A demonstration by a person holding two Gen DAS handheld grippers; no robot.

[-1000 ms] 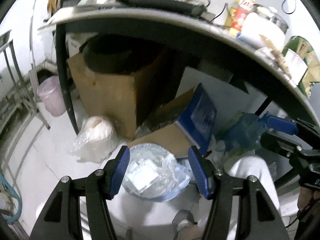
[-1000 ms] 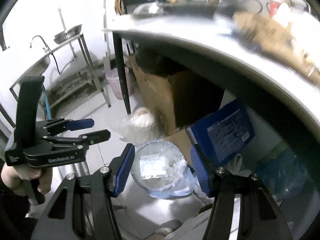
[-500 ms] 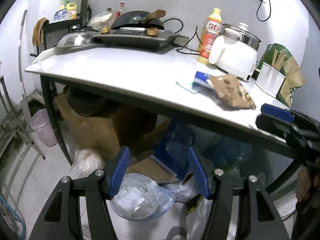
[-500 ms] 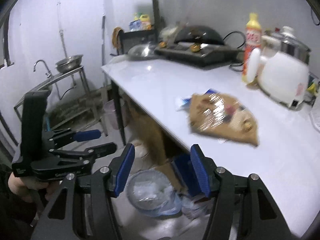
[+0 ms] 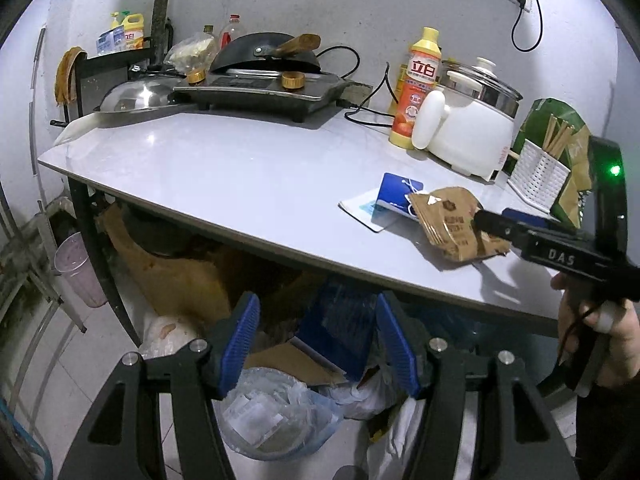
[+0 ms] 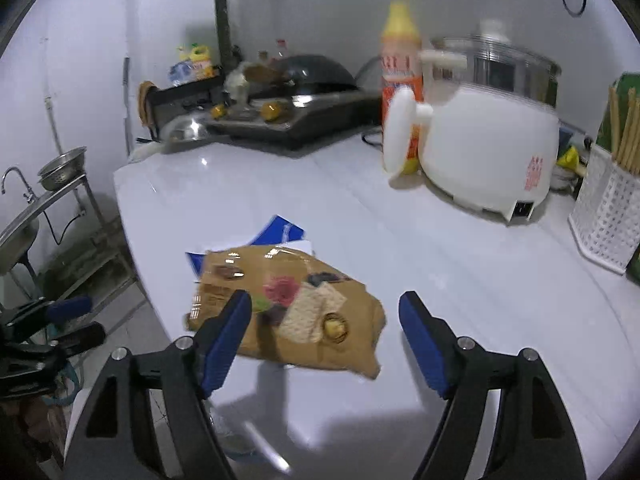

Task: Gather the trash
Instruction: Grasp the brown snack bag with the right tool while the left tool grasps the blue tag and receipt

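The brown snack wrapper sits low and centre in my right wrist view, lying flat near the front edge of the white counter, its far end overlapping a blue-and-white card. My right gripper hovers just over it, jaws opening, blue pads apart and pressing on nothing, the wrapper showing between and beyond them. In the left wrist view the same wrapper is at centre right on the counter, with the right gripper coming in from the right edge, a hand on its handle at lower right. My left gripper fills the bottom centre, jaws released and empty, looking past the counter's edge at a clear plastic bag of rubbish on the floor beneath. Further back on the counter: a white electric pot at upper right, an orange bottle with a yellow cap just beside it, a white chopstick holder at the right edge, and a black cooktop at upper centre carrying a dark wok.
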